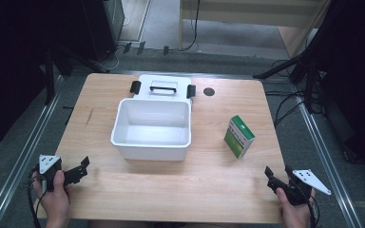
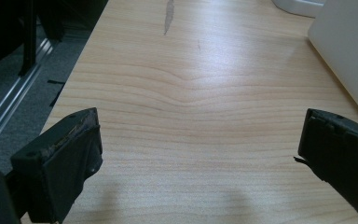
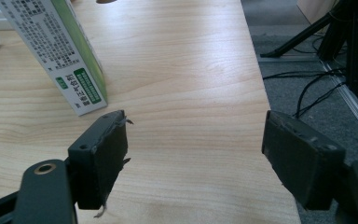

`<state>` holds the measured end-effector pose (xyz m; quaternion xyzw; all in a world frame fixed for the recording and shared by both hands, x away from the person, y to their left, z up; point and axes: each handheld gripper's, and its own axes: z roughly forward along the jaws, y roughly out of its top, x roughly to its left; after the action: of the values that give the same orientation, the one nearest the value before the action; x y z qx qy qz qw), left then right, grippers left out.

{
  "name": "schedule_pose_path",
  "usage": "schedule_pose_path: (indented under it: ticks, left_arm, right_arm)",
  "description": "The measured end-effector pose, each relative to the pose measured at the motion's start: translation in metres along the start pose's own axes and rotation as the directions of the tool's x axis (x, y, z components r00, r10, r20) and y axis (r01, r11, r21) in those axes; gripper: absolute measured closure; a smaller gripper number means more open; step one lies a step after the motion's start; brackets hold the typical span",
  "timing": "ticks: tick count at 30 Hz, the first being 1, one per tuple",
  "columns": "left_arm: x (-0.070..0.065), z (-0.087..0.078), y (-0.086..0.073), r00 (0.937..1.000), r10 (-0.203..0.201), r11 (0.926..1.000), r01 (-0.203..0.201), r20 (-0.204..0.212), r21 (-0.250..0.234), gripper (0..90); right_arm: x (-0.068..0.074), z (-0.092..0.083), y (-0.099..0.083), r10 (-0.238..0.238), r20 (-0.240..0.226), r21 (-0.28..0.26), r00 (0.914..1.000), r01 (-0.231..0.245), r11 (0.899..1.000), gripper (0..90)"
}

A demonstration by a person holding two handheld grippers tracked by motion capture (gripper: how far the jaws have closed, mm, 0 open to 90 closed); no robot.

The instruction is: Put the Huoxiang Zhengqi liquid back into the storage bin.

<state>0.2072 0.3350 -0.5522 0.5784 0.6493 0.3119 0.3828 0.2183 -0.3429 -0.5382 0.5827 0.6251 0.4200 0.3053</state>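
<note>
Black, blocky left tongs (image 1: 82, 169) are sitting at the near left corner of the pale wood-grain surface (image 1: 209, 180), gripped in a hand (image 1: 54, 197), with their jaws standing wide apart over bare boards and closing on nothing. Right tongs (image 1: 270, 176) are resting at the near right corner in the other hand (image 1: 294, 211), their jaws likewise spread wide and carrying nothing; frayed padding is showing on the jaw faces in the right gripper view. A grey three-cornered plate is riding on top of each.

Just ahead of the right tongs, a small cardboard box (image 1: 239, 136), green and white with printed text, is standing upright and slightly turned on the right half of the surface.

Well to its left, at the middle, a white plastic bin (image 1: 152, 148), rectangular with rounded corners and smooth walls, is lying open with nothing inside. Its white lid (image 1: 164, 85), with a handle and two black latches, is lying flat right behind it, apparently touching the far rim. A dark round hole (image 1: 209, 91) is showing in the surface beside the lid.
</note>
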Motion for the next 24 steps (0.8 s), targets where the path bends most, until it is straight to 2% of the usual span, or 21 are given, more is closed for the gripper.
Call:
schedule_pose_path:
  ticks: [4,5,7,12,15,18,19,22,24]
  left_arm:
    - [0.000,0.000,0.000,1.0000,0.000,1.0000,0.000,-0.001,0.002,0.0]
    - [0.000,0.000,0.000,1.0000,0.001,1.0000,-0.001,-0.001,0.002,0.0]
    - [0.000,0.001,0.000,1.0000,0.000,1.0000,0.000,-0.002,0.003,0.0]
    - [0.000,0.001,0.000,1.0000,-0.001,1.0000,0.001,-0.001,-0.001,0.0]
    - [0.000,0.000,0.000,1.0000,-0.001,1.0000,0.001,-0.003,-0.003,0.0]
    - [0.000,0.000,0.000,1.0000,0.002,1.0000,-0.002,-0.002,-0.004,0.0]
    - [0.000,0.000,0.000,1.0000,0.000,1.0000,0.000,-0.002,-0.004,0.0]
    - [-0.001,0.000,0.000,1.0000,0.003,1.0000,-0.003,-0.005,-0.005,0.0]
    - [-0.001,0.000,0.000,1.0000,0.007,1.0000,-0.007,-0.006,0.003,0.0]
  right_arm:
    - [-0.003,-0.003,0.000,0.029,-0.029,-0.009,0.9992,-0.029,1.000,24.5]
    - [-0.004,-0.004,0.000,0.037,-0.045,-0.013,0.9983,-0.038,0.999,27.8]
    - [-0.005,-0.006,0.000,0.037,-0.061,-0.026,0.9974,-0.038,0.999,33.7]
    - [-0.004,-0.007,0.000,0.032,-0.081,-0.027,0.9962,-0.035,0.999,35.0]
    - [-0.001,-0.007,0.003,0.010,-0.117,-0.008,0.9931,-0.011,1.000,37.4]
    - [0.003,-0.007,0.005,-0.016,-0.125,0.001,0.9921,0.016,1.000,37.6]
    - [0.007,-0.007,0.008,-0.025,-0.150,0.014,0.9884,0.028,1.000,36.4]
    - [0.012,-0.005,0.011,-0.040,-0.164,0.038,0.9856,0.047,0.998,36.3]
    - [0.016,-0.003,0.014,-0.051,-0.192,0.058,0.9800,0.063,0.996,37.5]
